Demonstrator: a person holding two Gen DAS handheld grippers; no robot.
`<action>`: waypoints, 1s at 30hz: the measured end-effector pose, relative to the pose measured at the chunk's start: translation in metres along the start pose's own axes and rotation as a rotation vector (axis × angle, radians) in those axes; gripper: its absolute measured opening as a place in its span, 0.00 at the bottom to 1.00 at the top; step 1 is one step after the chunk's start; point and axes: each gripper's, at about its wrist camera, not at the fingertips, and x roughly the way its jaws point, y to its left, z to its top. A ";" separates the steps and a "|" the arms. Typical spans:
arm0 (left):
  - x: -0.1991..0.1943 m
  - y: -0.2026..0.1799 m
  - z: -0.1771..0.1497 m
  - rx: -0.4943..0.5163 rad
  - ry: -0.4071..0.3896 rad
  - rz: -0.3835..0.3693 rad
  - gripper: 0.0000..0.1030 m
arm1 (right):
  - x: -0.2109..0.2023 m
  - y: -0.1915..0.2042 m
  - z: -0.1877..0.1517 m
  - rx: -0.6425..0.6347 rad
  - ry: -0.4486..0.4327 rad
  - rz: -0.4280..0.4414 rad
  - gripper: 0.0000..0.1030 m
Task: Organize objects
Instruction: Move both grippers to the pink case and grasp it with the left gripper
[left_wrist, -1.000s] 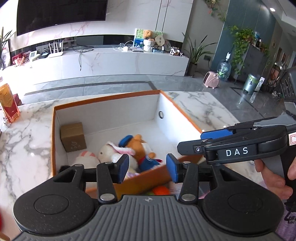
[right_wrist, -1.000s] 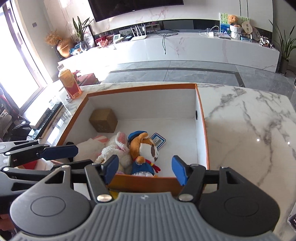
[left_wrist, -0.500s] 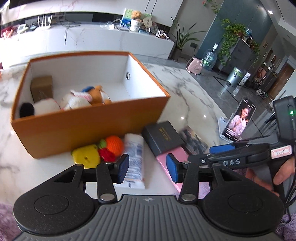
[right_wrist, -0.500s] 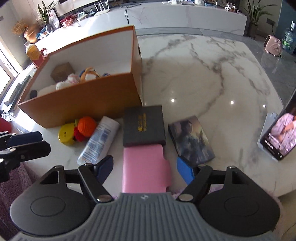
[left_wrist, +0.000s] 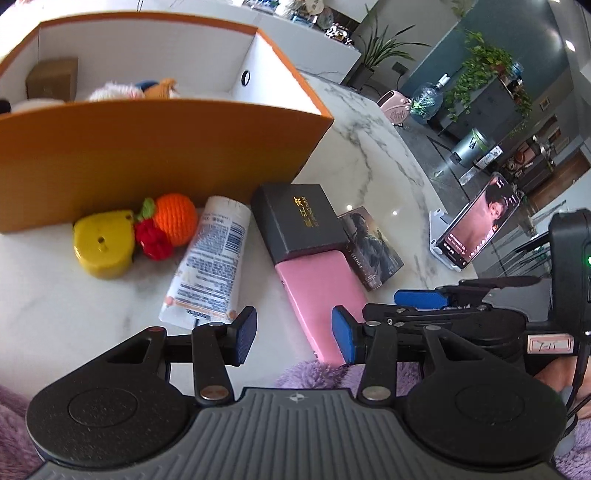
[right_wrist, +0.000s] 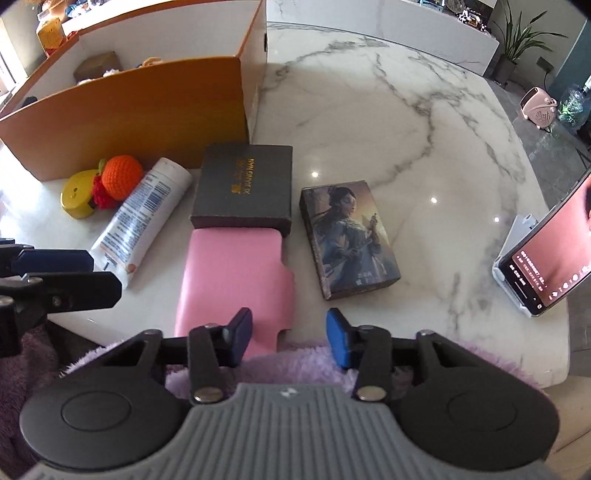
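Note:
On the marble table, in front of an orange box (left_wrist: 147, 147) (right_wrist: 129, 110), lie a pink case (left_wrist: 317, 291) (right_wrist: 232, 273), a black box (left_wrist: 299, 218) (right_wrist: 243, 184), a white tube (left_wrist: 210, 258) (right_wrist: 144, 214), a crocheted orange fruit (left_wrist: 175, 218) and a yellow disc-shaped object (left_wrist: 101, 243). My left gripper (left_wrist: 293, 336) hovers open over the table's near edge, between the tube's end and the pink case. My right gripper (right_wrist: 289, 334) is closing its jaws above the case's near end; the pads do not press on it.
A picture-covered card box (right_wrist: 349, 236) lies right of the pink case. A phone (right_wrist: 554, 258) leans on a stand at the right edge. Plush toys (left_wrist: 118, 92) and a cardboard box sit in the orange box. Purple fluffy fabric (right_wrist: 295, 365) lies below the table edge.
Both grippers dropped from above the orange box to the table's near edge by the pink case. The right jaws have narrowed since half a second ago.

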 end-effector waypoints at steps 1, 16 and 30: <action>0.004 0.001 0.000 -0.019 0.009 -0.007 0.53 | 0.001 -0.003 0.000 0.002 0.002 0.009 0.36; 0.057 0.002 -0.002 -0.150 0.116 -0.033 0.59 | 0.020 -0.010 0.002 -0.012 0.042 -0.028 0.21; 0.041 -0.005 0.004 -0.128 0.082 -0.047 0.21 | 0.022 -0.011 0.000 -0.013 0.042 0.040 0.12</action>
